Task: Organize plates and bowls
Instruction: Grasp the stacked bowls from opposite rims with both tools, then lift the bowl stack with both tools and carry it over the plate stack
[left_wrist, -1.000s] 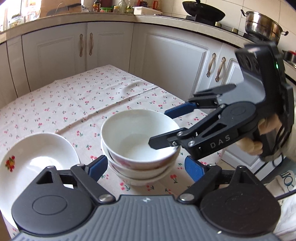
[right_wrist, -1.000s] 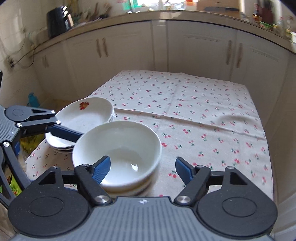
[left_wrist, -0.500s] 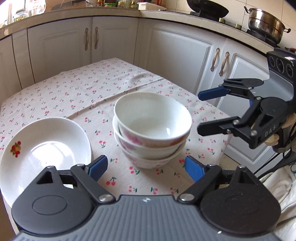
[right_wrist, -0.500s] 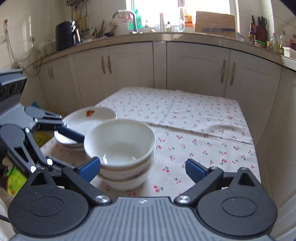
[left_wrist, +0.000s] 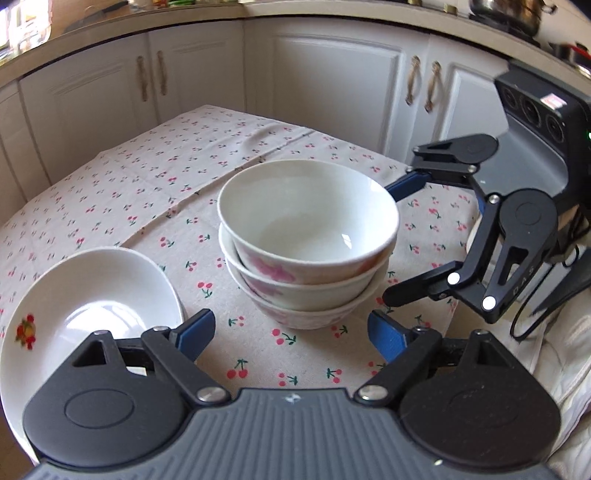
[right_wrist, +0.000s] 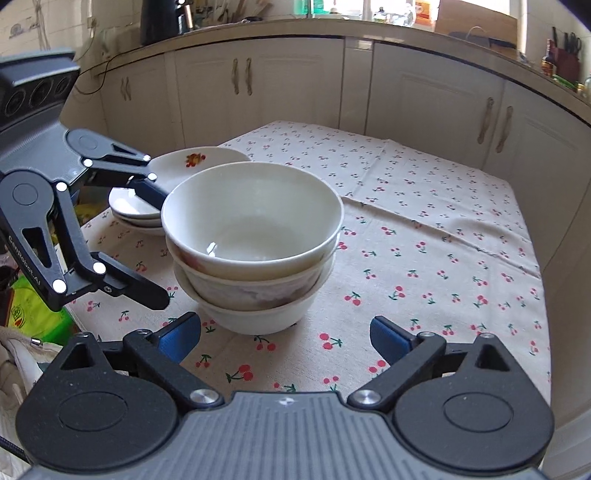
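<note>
Three white bowls (left_wrist: 306, 229) (right_wrist: 251, 221) stand nested in one stack on the cherry-print tablecloth (left_wrist: 184, 166). White plates (left_wrist: 92, 302) (right_wrist: 177, 166) with a fruit motif lie piled to the stack's left. My left gripper (left_wrist: 291, 328) (right_wrist: 157, 247) sits just short of the stack; its jaws are closing slightly, with nothing between them. My right gripper (right_wrist: 284, 328) (left_wrist: 389, 243) is open beside the stack's right flank. One of its fingers is past the top bowl's rim and the other is low by the bottom bowl; neither presses on it.
White cabinets (right_wrist: 424, 96) wrap around the table on the far sides. The cloth (right_wrist: 424, 221) runs bare behind and right of the bowls. A green bag (right_wrist: 37, 314) lies below the table's near left edge. A steel pot (left_wrist: 509, 14) stands on the counter.
My right gripper let go of the top bowl's rim, opened wide, drew back, then came in low beside the stack. Both views now sit lower and further back.
</note>
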